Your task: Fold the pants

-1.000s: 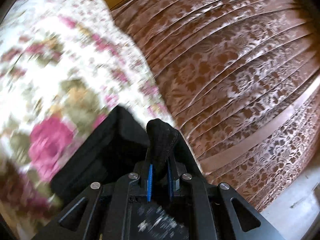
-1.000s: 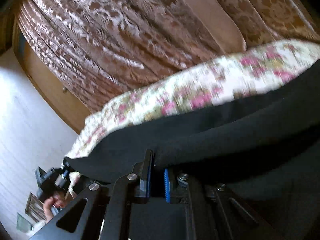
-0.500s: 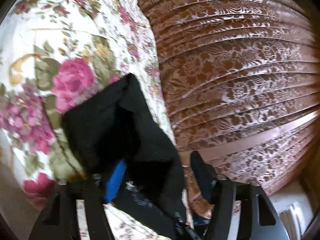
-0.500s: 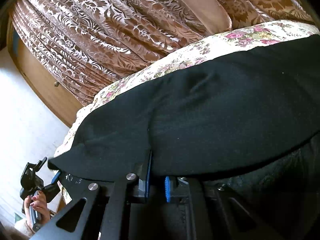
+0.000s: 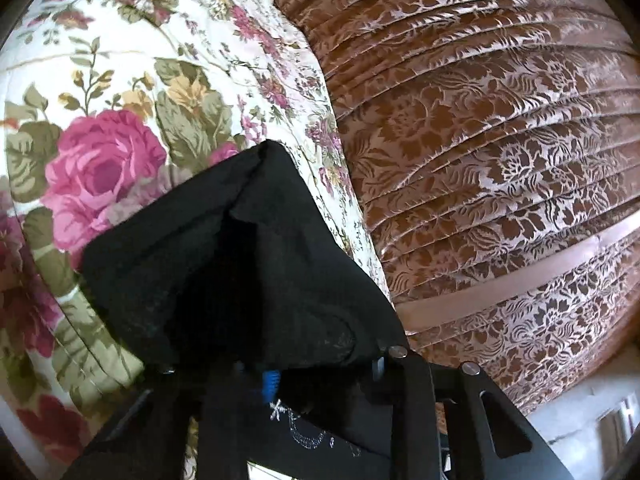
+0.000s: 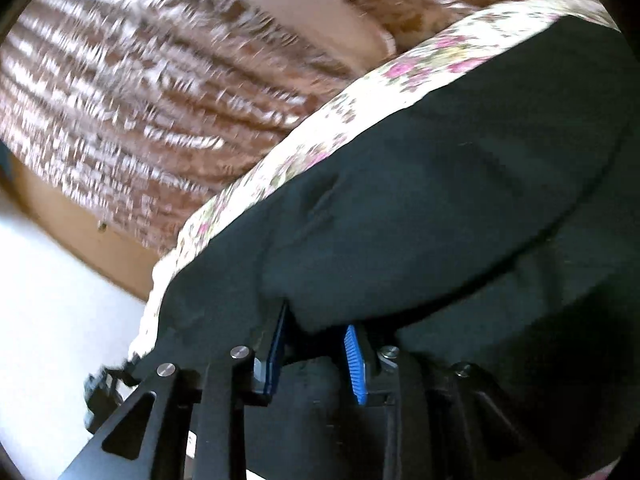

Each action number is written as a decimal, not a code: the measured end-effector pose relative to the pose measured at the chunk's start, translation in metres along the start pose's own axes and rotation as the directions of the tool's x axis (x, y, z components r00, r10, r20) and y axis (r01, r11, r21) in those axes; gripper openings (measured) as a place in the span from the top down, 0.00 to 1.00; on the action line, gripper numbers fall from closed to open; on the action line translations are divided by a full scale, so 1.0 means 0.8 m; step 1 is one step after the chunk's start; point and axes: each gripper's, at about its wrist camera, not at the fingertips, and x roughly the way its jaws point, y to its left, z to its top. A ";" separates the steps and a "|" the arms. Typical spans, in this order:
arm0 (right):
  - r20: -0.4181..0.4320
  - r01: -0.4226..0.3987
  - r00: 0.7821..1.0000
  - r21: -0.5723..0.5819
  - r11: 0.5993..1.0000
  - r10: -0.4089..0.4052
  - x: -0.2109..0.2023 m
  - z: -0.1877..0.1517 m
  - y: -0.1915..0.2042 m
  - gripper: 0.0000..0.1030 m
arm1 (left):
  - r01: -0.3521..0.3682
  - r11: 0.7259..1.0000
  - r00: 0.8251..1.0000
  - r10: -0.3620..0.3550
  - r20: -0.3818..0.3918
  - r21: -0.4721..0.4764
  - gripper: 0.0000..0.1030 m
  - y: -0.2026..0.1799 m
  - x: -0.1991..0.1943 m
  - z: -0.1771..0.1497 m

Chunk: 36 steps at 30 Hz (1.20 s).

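We start with the brown damask curtain (image 5: 500,152), pleated and filling the whole right side of the left wrist view; in the right wrist view it smears across the upper left (image 6: 140,92), too blurred to read the pattern. Next down, the floral bedspread (image 5: 120,92), sharp here with big pink roses, while the right camera gives us only a thin pale band of it (image 6: 320,136) along the far edge of the cloth. On that bedspread lie the black pants (image 6: 440,220), and only the right view shows us the broad spread of them, laid flat across the bed. The left view gives us just one bunched corner (image 5: 224,264), lifted into a peak and draped back over the tool. Our right gripper (image 6: 316,356) has its blue pads apart, the hem of the pants lying between them without being pinched. Our left gripper (image 5: 304,376) is buried under fabric: a sliver of one blue pad (image 5: 270,386) peeks out, and we cannot tell whether it grips or not
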 end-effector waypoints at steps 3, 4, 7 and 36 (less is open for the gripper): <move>0.027 -0.013 1.000 0.091 0.996 0.011 -0.007 0.011 -0.020 0.72 | 0.004 1.000 1.000 -0.004 -0.008 -0.009 0.81 0.005 -0.003 0.002; 0.030 -0.025 0.999 0.133 0.991 0.021 -0.006 0.016 -0.029 0.72 | 0.007 1.000 1.000 -0.007 -0.006 -0.012 0.82 0.005 -0.004 0.002; 0.062 -0.040 0.998 0.214 0.976 0.027 -0.008 0.030 -0.046 0.76 | 0.017 1.000 1.000 -0.017 0.000 -0.015 0.85 0.003 -0.007 0.003; -0.004 0.088 0.996 -0.171 0.981 -0.090 -0.060 -0.022 -0.004 0.93 | -0.152 0.976 0.988 0.152 0.014 0.154 0.88 0.011 -0.043 0.002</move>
